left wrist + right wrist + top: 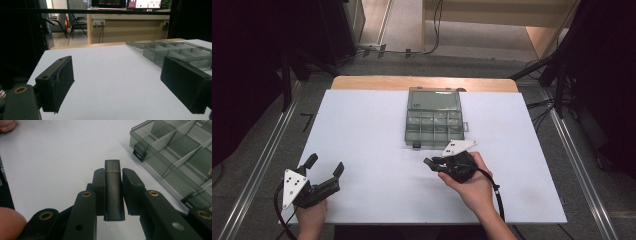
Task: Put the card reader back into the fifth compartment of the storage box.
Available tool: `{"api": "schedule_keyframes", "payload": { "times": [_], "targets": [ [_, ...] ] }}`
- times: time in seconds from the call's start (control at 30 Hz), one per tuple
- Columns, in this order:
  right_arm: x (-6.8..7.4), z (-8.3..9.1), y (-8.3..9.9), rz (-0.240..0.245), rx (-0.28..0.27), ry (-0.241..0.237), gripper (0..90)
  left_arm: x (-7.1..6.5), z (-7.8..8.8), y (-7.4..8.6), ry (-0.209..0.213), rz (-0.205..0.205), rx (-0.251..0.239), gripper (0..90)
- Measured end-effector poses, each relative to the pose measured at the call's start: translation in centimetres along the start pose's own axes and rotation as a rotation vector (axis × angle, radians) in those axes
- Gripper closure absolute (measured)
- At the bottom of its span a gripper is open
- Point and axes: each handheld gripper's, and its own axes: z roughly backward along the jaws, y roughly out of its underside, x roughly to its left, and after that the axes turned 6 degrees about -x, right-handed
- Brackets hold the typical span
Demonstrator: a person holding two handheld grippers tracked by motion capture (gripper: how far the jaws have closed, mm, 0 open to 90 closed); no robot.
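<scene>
Currently left gripper sits idle, jaws spread wide with nothing but bare white table between them. Right gripper is clamped on a small dark rectangular block, which sticks out past the jaw tips. Clear compartment box lies open just ahead and right of those jaws. Risks, I'd say: the smooth block slides out of the pinch, or it clips a divider and lands in the wrong cell.
</scene>
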Motion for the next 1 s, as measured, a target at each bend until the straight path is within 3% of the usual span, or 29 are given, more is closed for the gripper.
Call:
{"api": "schedule_keyframes", "payload": {
  "times": [1.0],
  "targets": [
    [-1.7,-1.7,-2.6,-0.006,-0.007,-0.006,71.2,0.0,0.0,0.0,0.003,-0.005,0.003,11.6]
  ]
}}
